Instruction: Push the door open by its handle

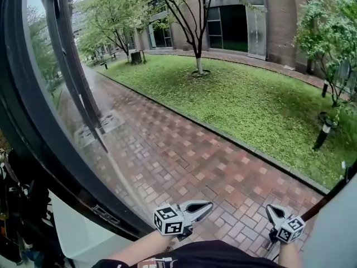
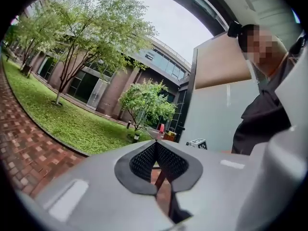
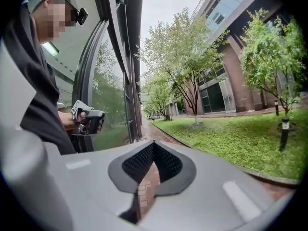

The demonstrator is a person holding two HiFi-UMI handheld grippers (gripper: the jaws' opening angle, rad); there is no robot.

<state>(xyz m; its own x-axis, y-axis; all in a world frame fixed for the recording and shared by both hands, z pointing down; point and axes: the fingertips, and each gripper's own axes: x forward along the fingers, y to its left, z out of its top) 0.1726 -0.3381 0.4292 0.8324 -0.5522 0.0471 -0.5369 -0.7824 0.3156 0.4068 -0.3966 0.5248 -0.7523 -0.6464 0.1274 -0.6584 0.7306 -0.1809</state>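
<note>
Glass door (image 1: 30, 127): stands wide open, its handle (image 1: 70, 49) clear of your left gripper (image 1: 210, 205) and right gripper (image 1: 270, 208), both clenched empty; push looks finished, next merely step through.

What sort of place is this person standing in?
Probably a doorway leading out of an office or campus building into a courtyard: a glass door stands open on the left, a brick path runs past a lawn with trees, and a brick building faces it.

Red-brown brick paving (image 1: 184, 149) in staggered courses — green lawn (image 1: 251, 99), black door frame (image 1: 33, 138)
</note>
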